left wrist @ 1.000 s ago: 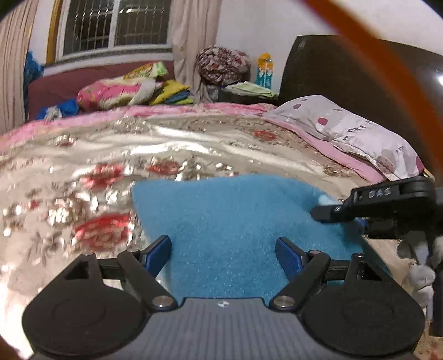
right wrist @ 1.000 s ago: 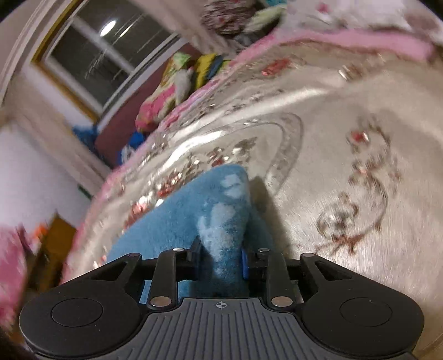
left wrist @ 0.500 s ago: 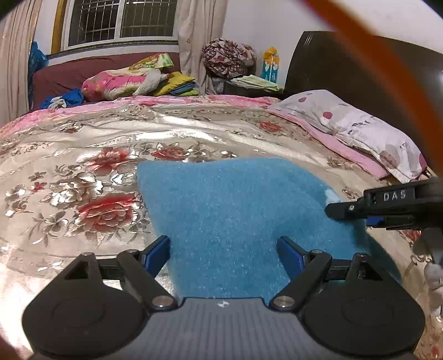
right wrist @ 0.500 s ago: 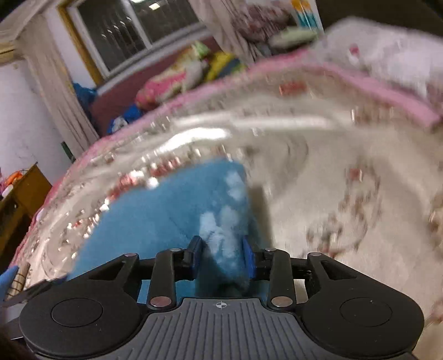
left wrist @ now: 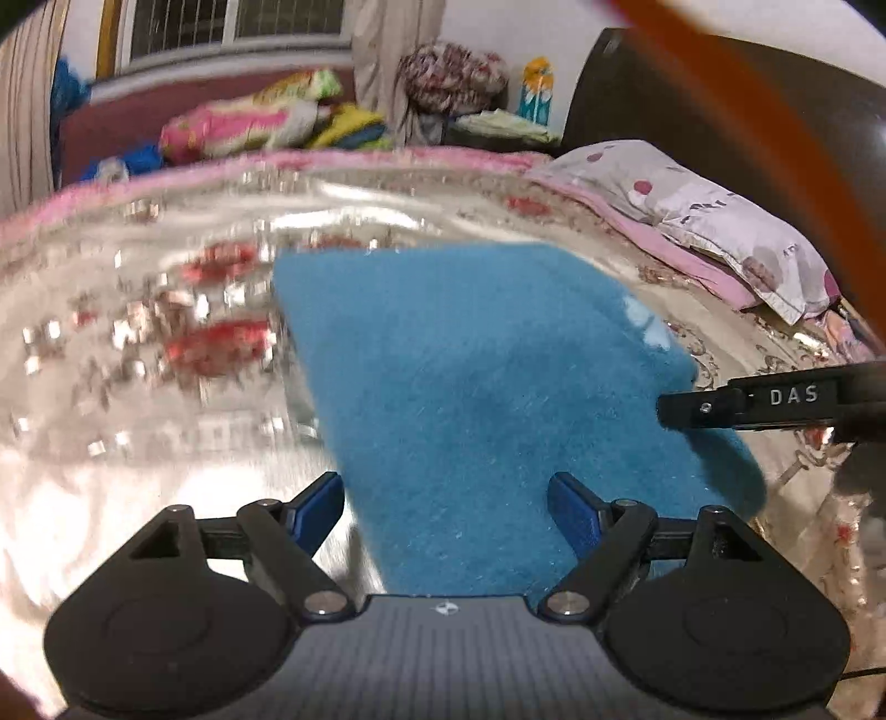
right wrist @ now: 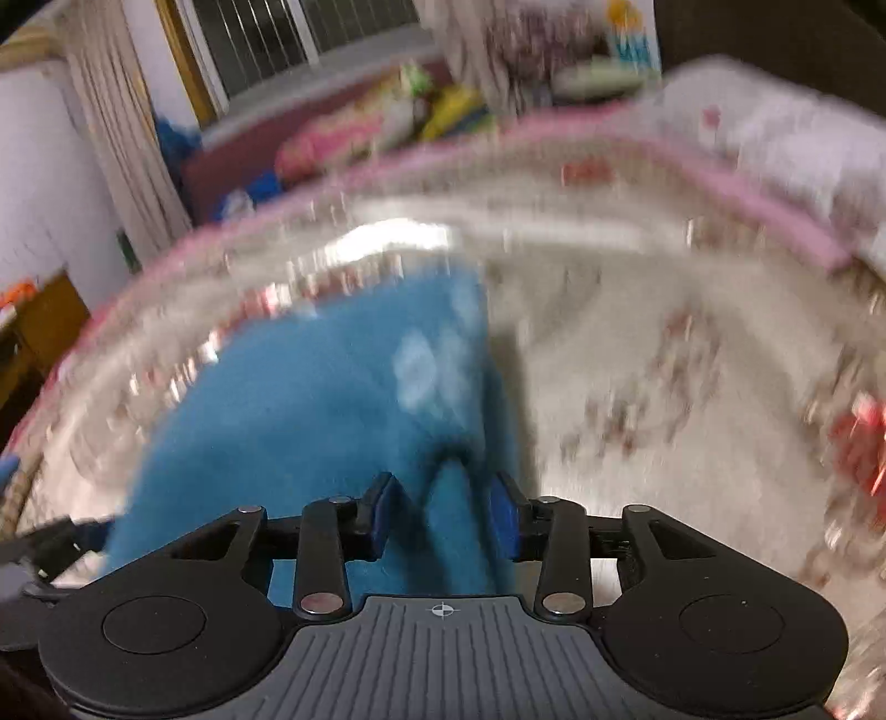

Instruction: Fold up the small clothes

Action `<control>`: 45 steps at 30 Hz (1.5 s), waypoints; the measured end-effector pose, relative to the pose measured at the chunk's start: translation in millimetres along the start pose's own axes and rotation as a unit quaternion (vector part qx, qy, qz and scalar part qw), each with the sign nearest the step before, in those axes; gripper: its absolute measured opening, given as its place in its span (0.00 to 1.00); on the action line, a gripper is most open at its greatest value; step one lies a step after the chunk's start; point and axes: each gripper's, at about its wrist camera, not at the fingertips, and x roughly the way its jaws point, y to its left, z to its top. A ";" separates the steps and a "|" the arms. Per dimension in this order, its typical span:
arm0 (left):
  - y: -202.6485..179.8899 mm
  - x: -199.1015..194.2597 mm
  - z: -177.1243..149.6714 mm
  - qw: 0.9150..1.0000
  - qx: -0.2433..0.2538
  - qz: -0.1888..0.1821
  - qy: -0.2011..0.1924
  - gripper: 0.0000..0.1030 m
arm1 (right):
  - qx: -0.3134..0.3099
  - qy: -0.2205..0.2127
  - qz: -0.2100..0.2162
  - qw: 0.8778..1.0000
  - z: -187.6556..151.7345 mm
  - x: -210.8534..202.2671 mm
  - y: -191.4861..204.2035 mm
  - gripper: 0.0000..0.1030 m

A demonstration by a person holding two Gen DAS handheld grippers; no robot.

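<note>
Left gripper [left wrist: 446, 512]: its two blue-tipped fingers stand wide apart and hold nothing; the near part of the blue fleece cloth lies between and below them.
Right gripper [right wrist: 447, 515]: the blue pads are a little apart, with a raised fold of the cloth standing between them; the picture is blurred, so I cannot tell if the pads still press the fold.
Right gripper in the left view [left wrist: 775, 401]: it comes in from the right edge as a black bar, and its tip is over the right border of the cloth.
Writing: white letters "DAS" are readable on that black bar; no other text can be read.
Blue fleece cloth [left wrist: 487, 387]: it lies spread on the bedspread, near the middle of the bed, with a few pale spots [left wrist: 645, 324] at its far right corner. In the right view the same cloth [right wrist: 310, 421] shows pale patches near the fold.
Bedspread [left wrist: 138, 360]: shiny, cream colour with red flowers and a pink border at the far side.
Pillow [left wrist: 714, 216]: white with dark red dots, at the right side of the bed, against the dark headboard [left wrist: 692, 94].
Background: a pile of colourful bedding [left wrist: 260, 116] under the barred window [left wrist: 232, 27], and a curtain [left wrist: 396, 50] beside it.
</note>
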 end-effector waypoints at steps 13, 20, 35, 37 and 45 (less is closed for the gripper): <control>22.1 5.4 27.9 0.998 -0.041 -0.034 -0.029 0.83 | 0.055 -0.003 0.035 0.998 15.8 13.1 -22.0 0.64; 30.9 12.0 20.6 0.998 -0.038 -0.050 -0.019 0.83 | 0.155 0.021 0.126 0.980 10.3 38.8 -37.8 0.63; 23.2 -28.1 14.4 1.000 -0.021 -0.008 -0.019 0.82 | 0.049 -0.008 0.024 0.998 22.2 0.4 -6.1 0.60; 16.9 -32.5 14.6 1.000 -0.009 0.016 -0.009 0.83 | 0.028 -0.016 0.004 0.999 22.9 -9.1 5.7 0.60; 5.3 -51.3 3.3 0.999 -0.009 0.046 -0.003 0.83 | -0.033 -0.035 -0.017 0.999 -1.3 -55.7 40.8 0.60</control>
